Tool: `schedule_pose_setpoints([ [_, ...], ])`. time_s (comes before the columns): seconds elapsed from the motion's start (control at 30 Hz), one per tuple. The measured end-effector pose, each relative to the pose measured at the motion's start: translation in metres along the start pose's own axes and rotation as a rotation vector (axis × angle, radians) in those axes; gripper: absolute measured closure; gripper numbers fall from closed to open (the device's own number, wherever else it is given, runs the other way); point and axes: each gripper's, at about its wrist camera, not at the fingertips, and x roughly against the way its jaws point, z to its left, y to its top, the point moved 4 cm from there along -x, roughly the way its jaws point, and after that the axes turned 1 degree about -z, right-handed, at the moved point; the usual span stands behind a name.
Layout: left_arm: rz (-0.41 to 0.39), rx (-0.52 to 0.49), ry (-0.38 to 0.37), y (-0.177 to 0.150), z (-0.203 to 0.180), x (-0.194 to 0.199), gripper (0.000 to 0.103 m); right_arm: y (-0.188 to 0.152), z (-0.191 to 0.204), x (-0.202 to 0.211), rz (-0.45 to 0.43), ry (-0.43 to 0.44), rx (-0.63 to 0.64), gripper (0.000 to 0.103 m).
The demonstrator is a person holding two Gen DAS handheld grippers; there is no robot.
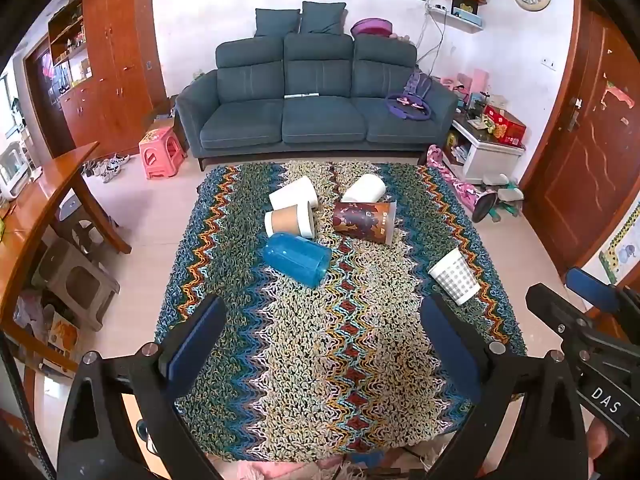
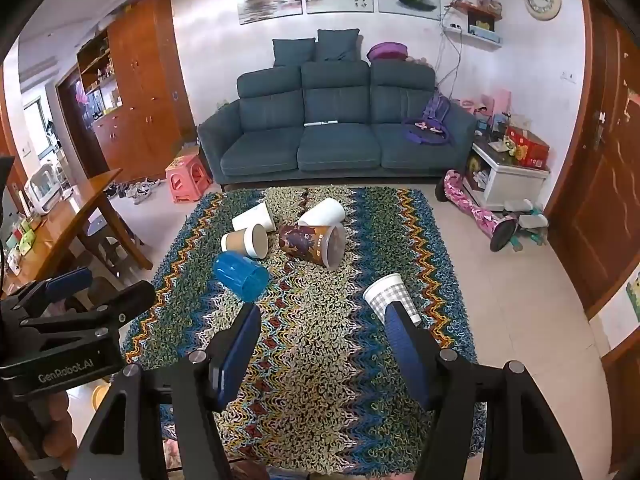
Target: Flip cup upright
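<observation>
6 cups lie tipped on the zigzag rug [image 1: 320, 360] at frame centre; the left gripper [image 1: 324, 320] gapes wide at the bottom.
</observation>
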Motion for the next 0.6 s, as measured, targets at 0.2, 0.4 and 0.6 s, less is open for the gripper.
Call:
schedule_pose_setpoints([
  [0.2,0.000,-0.002,-0.002,-0.0001,-0.0005,-0.0001,0.004,0.0008,-0.0028,-0.0060,0.003,-0.001,0.001,0.038],
  [0.4,0.002,0.001,-0.004,-0.0002,-0.0008,-0.0004,0.004,-0.0030,-0.0030,-0.0053,-0.009,-0.013,0.018,0.038],
  [0.6,0.002,0.004,-0.005,0.0020,-0.0031,-0.0070,0.004,0.0023,-0.0015,-0.0132,0.000,-0.027,0.028,0.038],
])
